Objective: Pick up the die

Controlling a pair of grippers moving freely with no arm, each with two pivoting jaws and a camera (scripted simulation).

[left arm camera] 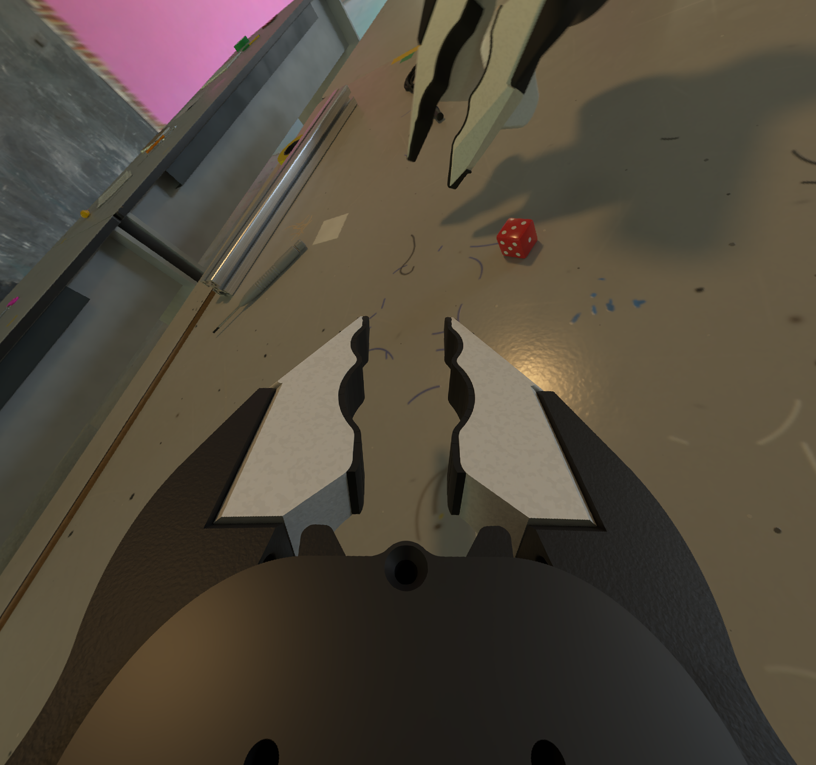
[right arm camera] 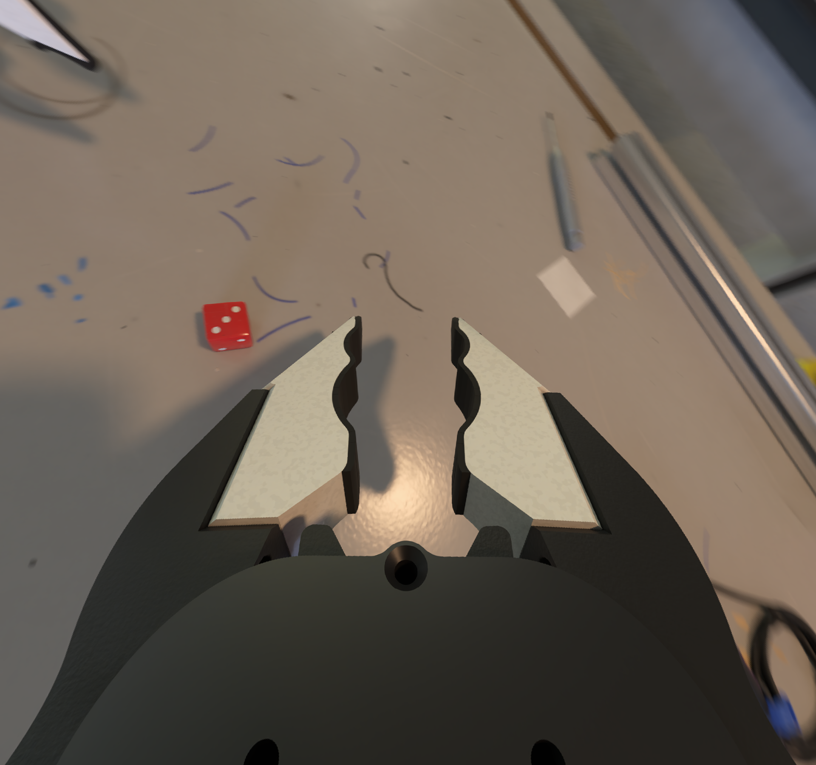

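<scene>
The glossy red die point(right arm camera: 227, 325) with white pips sat on the scuffed beige tabletop point(right arm camera: 441, 82); the left gripper point(left arm camera: 406, 324) and right gripper point(right arm camera: 406, 324), wavy-edged, gaped empty.

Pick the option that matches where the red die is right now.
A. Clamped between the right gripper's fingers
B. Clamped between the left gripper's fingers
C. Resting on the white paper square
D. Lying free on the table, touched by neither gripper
D: the die sits on the bare table, left of the open right gripper and apart from the open left gripper.
</scene>
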